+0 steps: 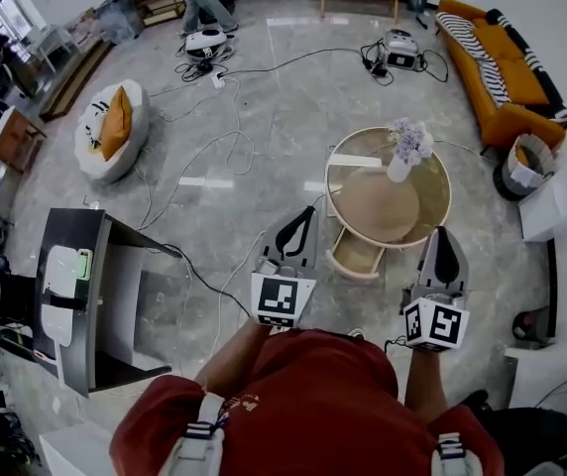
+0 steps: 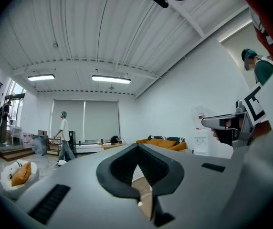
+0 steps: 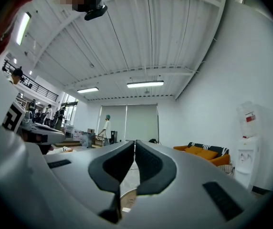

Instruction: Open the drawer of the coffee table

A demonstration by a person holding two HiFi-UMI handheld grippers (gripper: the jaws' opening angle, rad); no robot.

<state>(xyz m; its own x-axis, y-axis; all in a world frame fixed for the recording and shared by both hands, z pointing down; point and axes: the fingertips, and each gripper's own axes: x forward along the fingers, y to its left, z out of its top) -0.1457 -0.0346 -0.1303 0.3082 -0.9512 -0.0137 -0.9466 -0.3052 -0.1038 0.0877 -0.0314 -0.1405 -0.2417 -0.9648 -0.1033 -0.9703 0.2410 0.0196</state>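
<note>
both the left gripper and right gripper are held clenched and empty near the table, whose drawer is seen pulled out at its 7 o'clock, so the opening is judged done.

Furnishings on a marble floor
An orange sofa is seen at right, a white beanbag bearing an orange cushion at left, cables strewn between.

glossy stone floor, pale wood coffee table.
</note>
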